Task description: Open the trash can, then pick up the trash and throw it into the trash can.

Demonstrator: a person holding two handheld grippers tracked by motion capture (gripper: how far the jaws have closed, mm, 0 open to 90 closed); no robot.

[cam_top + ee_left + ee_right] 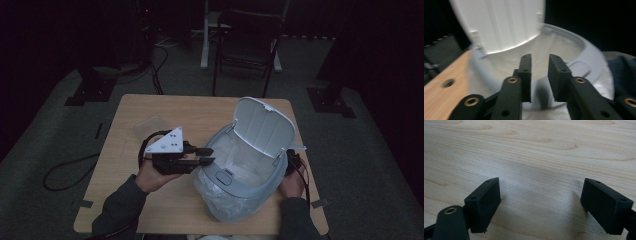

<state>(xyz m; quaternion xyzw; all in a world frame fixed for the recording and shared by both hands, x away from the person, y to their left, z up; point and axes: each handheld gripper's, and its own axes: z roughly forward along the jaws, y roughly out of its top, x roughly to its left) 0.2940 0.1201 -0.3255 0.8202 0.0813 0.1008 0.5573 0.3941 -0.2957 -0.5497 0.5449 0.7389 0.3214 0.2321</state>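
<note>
High view: we see the bin (240,175) at the table's (150,115) right half, lid (262,125) raised, a plastic liner (225,207) inside. The left gripper (205,155) sits at the bin's 9 o'clock, fingers slightly parted, holding nothing. The right gripper (292,162) lies at 3 o'clock.

Left gripper view: the rim (586,50) is just beyond the fingers (525,75).

Right gripper view: fingers (484,202) wide apart over bare table.

We judge the bin light and stiff, the liner soft and slippery; grip the rim.

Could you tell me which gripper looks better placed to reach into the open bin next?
Left, probably. The left gripper sits at the bin rim, pointing inside under the raised lid; the right gripper faces the table.
</note>
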